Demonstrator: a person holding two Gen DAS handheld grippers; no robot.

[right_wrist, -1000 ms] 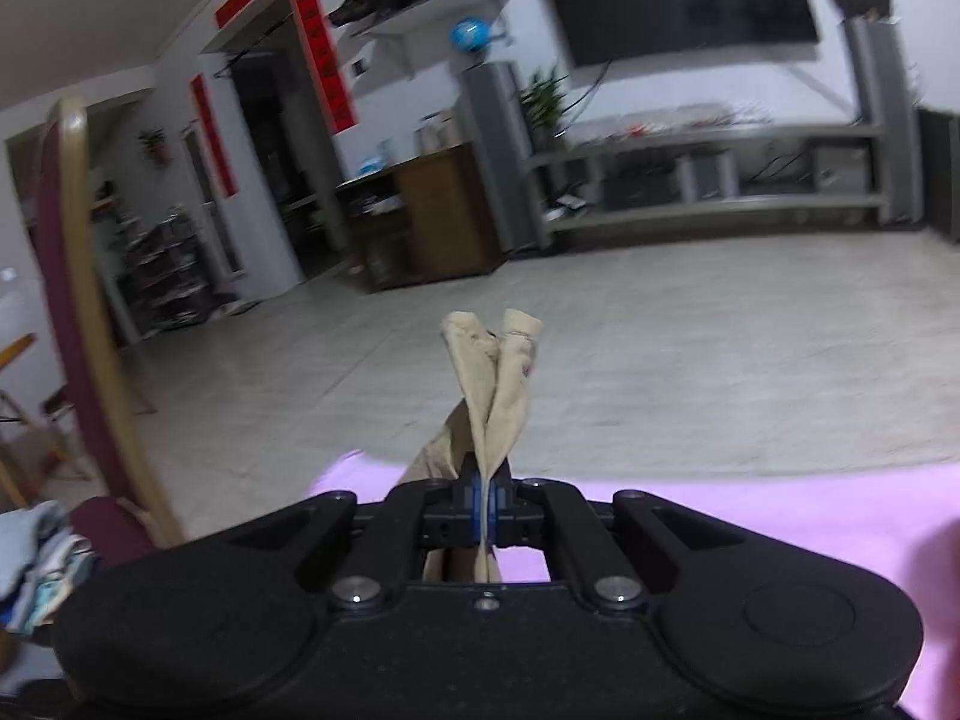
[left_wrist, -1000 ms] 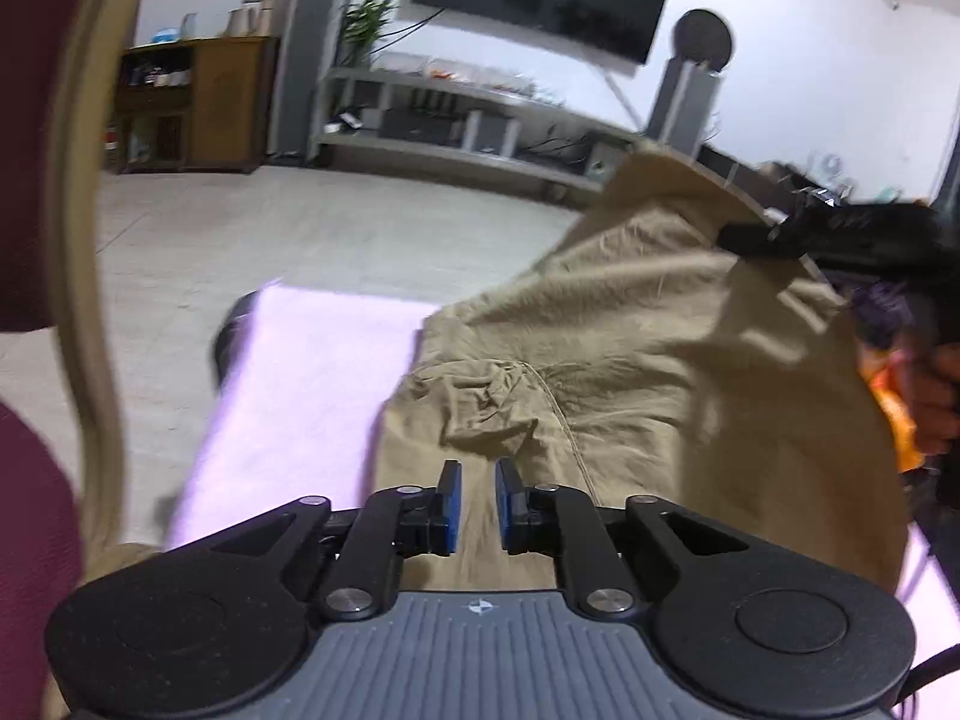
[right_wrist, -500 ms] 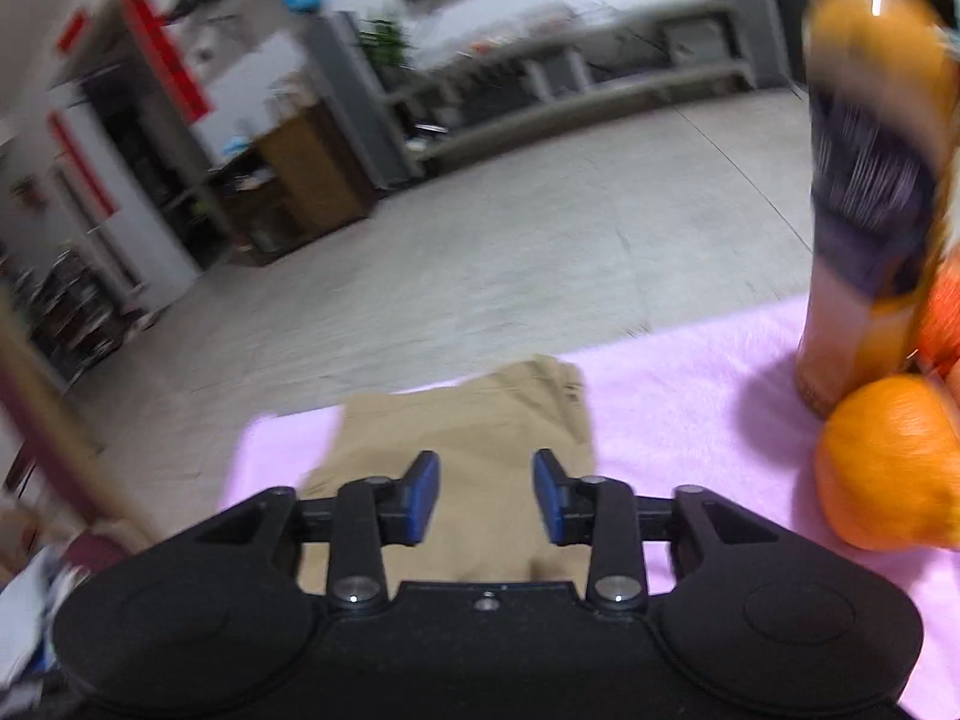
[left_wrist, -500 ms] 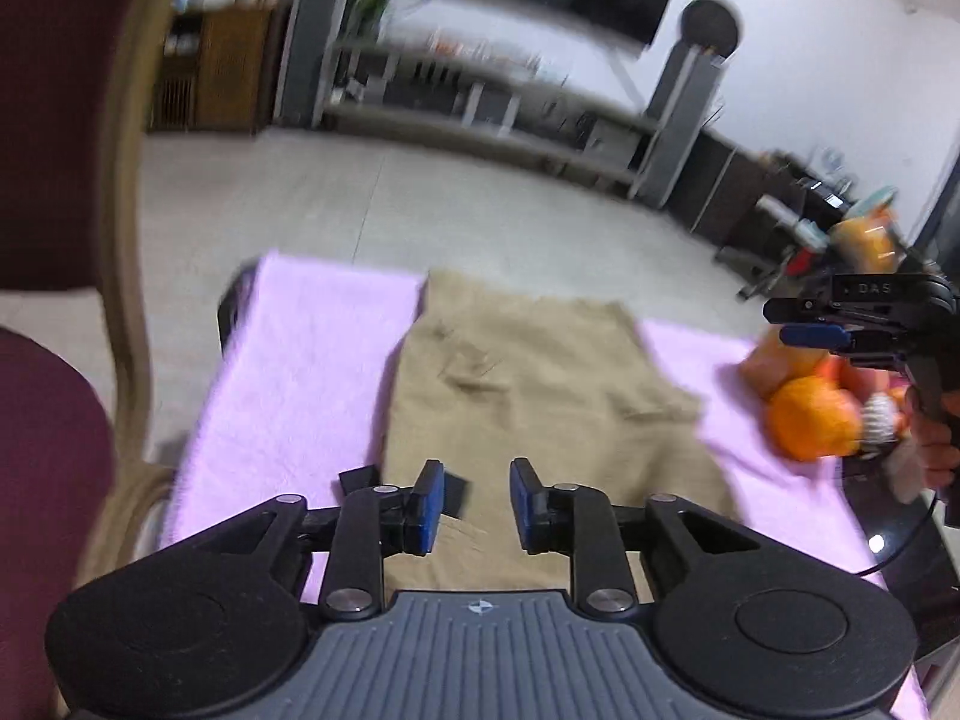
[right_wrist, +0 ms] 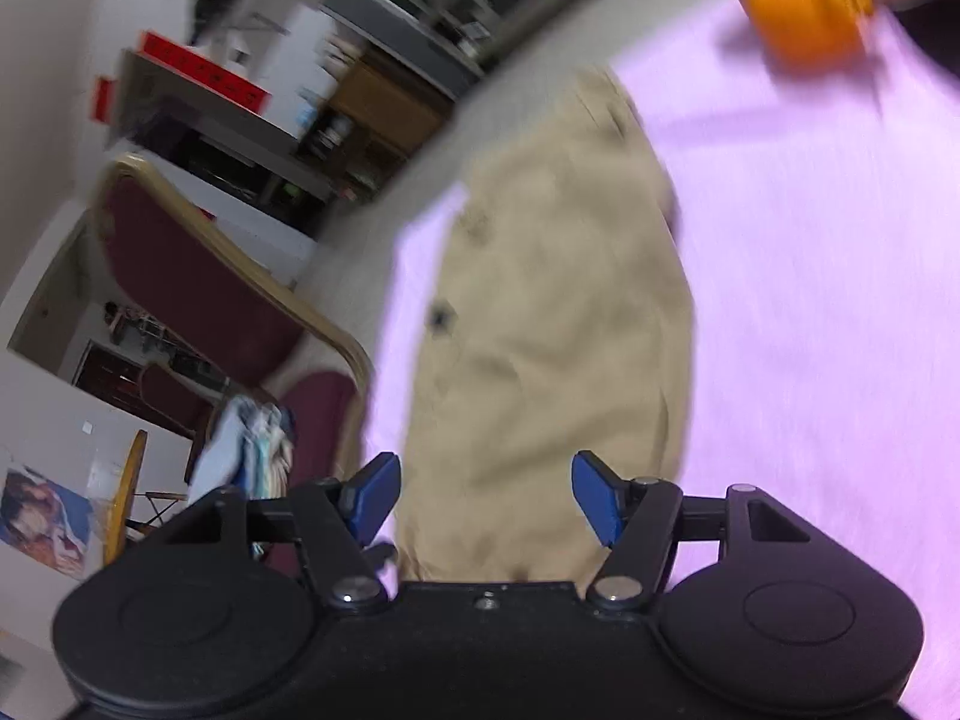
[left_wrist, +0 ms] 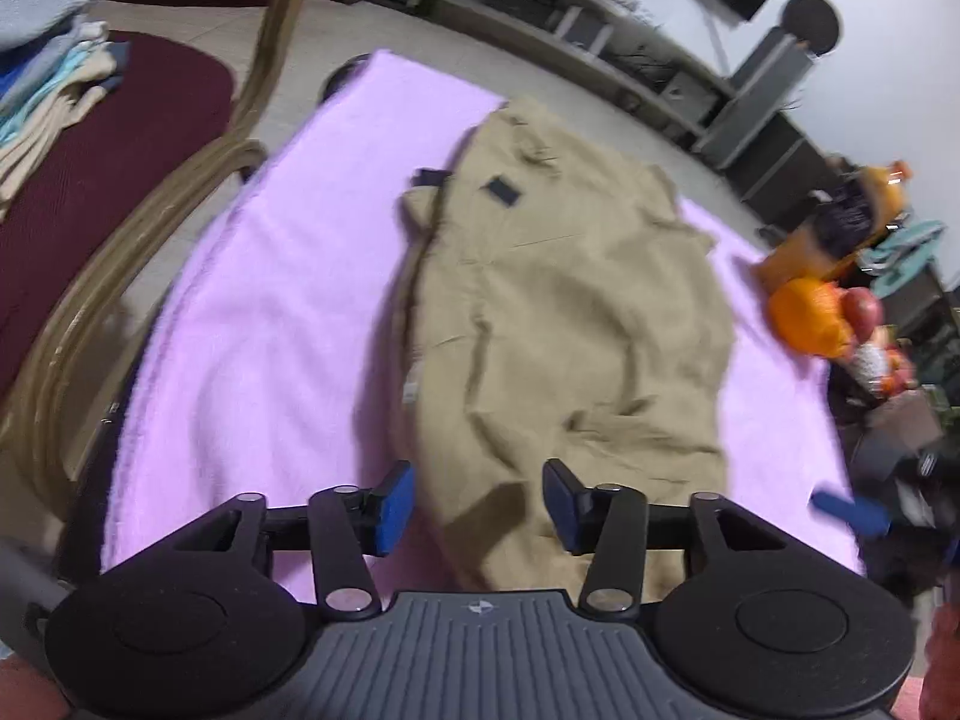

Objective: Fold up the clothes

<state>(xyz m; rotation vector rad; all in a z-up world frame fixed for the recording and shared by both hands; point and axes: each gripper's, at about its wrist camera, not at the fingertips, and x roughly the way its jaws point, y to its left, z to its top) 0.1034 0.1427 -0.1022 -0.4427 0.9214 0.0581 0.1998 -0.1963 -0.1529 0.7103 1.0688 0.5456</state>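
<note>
Bottom centre of the left wrist view, the left claw is seen spread apart, jaws just opened wider, nothing pinched. Same deal for the right claw, nothing gripped. Just past both, the tan pants are laid flat mid-frame on the pink-covered counter. Farther out, fruit is spotted at right, stacked clothes upper left.

Khaki cotton trousers, folded lengthwise into one long band, lie flat on the pink fleece-covered desk. Fabric rumpled, with creases across the near end. Small dark tab shows near the far end. Nothing grips them.
</note>
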